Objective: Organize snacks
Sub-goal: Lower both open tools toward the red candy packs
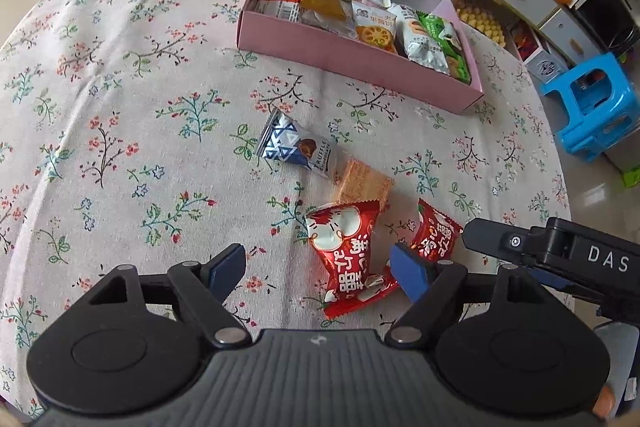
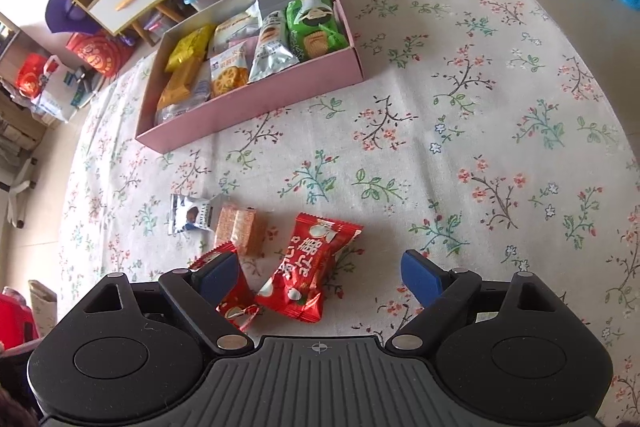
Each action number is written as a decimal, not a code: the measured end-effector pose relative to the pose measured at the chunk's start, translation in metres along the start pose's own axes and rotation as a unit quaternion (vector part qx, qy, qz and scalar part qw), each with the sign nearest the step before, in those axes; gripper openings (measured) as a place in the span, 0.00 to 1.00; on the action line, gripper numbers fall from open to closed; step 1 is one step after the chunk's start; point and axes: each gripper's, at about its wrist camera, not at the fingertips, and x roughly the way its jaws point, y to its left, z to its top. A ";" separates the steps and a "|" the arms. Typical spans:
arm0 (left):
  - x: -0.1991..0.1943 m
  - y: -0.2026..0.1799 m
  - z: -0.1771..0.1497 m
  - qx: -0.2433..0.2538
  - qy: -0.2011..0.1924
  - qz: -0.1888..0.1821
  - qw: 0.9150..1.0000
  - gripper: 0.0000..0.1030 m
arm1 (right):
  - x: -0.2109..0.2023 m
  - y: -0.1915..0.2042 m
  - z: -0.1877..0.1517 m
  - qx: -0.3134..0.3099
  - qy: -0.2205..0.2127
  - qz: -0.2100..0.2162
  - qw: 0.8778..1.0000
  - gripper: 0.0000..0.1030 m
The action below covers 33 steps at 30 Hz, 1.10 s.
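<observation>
Currently both grippers are hovering over a desk (image 1: 120,75) (image 2: 480,107) covered in a cream cloth printed with small flowers, and the landmark for everything is the shallow pink cardboard box (image 1: 352,61) (image 2: 248,103) sitting on that cloth. Inside the box, foil and plastic snack packets in yellow, orange, white and green are lying packed side by side. On the cloth in front of the box's long near wall, well apart from it, four loose snacks are lying in a loose cluster: a small blue-and-white truffle chocolate packet (image 1: 296,149) (image 2: 191,215) is nearest the box, a clear-wrapped orange wafer block (image 1: 362,185) (image 2: 240,229) is lying just beside it on the side away from the box, and two red foil candy wrappers with white characters are lying farther still from the box. The left gripper (image 1: 318,267) is holding its blue-padded fingers wide apart, gripping nothing, with the larger red candy wrapper (image 1: 348,255) (image 2: 308,267) showing on the cloth between them. The right gripper (image 2: 320,273) is likewise spreading its fingers wide and is holding nothing; in its own view one finger is overlapping the second red candy wrapper (image 1: 434,235) (image 2: 236,291), while the left wrist view shows its black body beside that wrapper.
</observation>
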 end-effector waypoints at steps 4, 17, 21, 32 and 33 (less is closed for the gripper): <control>-0.001 0.005 0.002 -0.012 -0.004 -0.001 1.000 0.74 | 0.004 -0.005 0.002 0.022 0.012 0.011 1.000 0.88; 0.024 -0.001 0.001 0.004 0.012 0.025 1.000 0.75 | 0.024 -0.001 0.006 0.045 0.030 -0.004 0.999 0.87; 0.032 -0.012 -0.001 0.032 0.005 0.042 0.999 0.74 | 0.029 0.002 0.008 0.034 0.030 -0.017 0.999 0.87; 0.031 -0.022 -0.008 0.080 -0.010 0.049 0.996 0.54 | 0.042 0.004 0.008 0.023 0.044 -0.033 0.998 0.77; 0.031 -0.022 -0.008 0.079 -0.010 0.049 0.996 0.54 | 0.043 0.005 0.008 0.023 0.045 -0.033 0.998 0.73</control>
